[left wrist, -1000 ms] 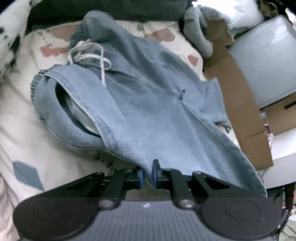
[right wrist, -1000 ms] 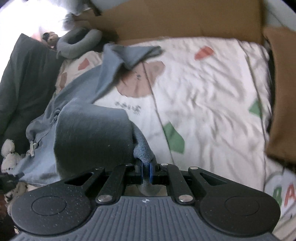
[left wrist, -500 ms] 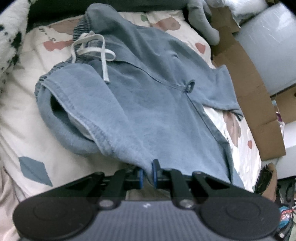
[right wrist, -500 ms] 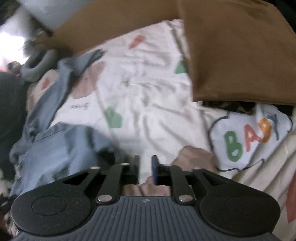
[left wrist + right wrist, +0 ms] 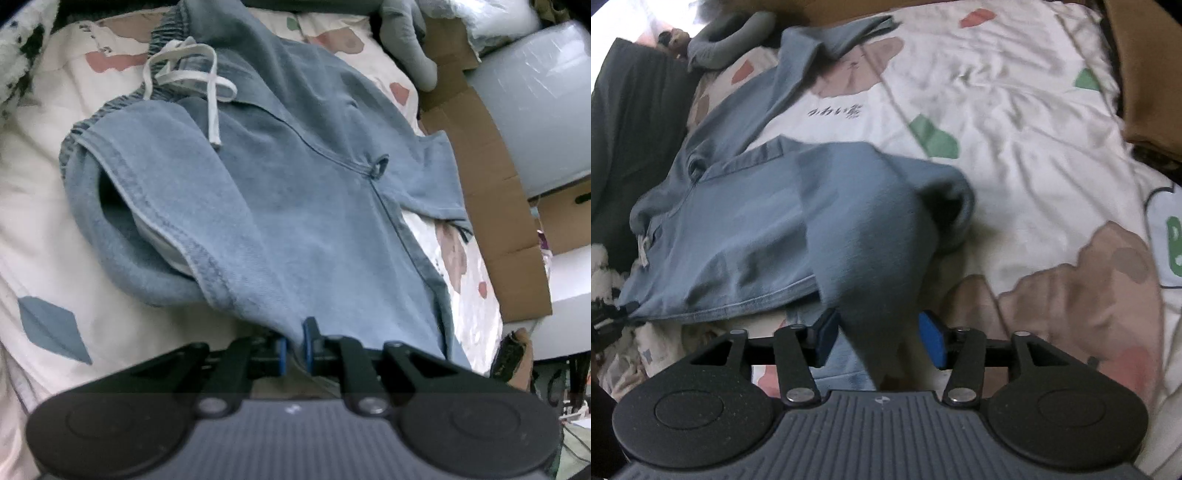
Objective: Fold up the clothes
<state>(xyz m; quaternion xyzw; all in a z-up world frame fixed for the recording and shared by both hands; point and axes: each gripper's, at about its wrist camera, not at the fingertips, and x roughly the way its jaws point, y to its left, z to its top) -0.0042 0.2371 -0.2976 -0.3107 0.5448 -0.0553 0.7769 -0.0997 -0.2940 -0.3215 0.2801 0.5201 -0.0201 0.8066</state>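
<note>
The left hand-held gripper [image 5: 293, 345] has its two blue pads pressed close together, pinching the near edge of the blue shorts [image 5: 295, 206]. The right hand-held gripper [image 5: 881, 338] has its jaws opening, and its blue pads stand apart. A fold of the shorts [image 5: 864, 258] hangs down between the pads, touching the left one but not the right one, so it is not squeezed. The shorts lie spread out on a bed, on a white sheet [image 5: 1015, 122] with pink, green and brown shapes printed on it. In the left view the stretchy waist of the shorts is at the far end, and a white string [image 5: 207, 79] tied in a loop lies on top of it. A side pocket [image 5: 122, 210] gapes open on the left side of the shorts, with a bit of white lining inside. One leg [image 5: 432, 177] of the shorts points off to the right. In the right view that leg [image 5: 827, 44] stretches away toward the top of the bed. A grey stuffed toy [image 5: 406, 44] lies past the shorts at the far end. Brown cardboard [image 5: 498, 206] stands along the right side of the bed in the left view. A brown cushion [image 5: 1152, 74] sits at the far right corner in the right view. A dark blanket [image 5: 631, 129] lies along the left side there.
</note>
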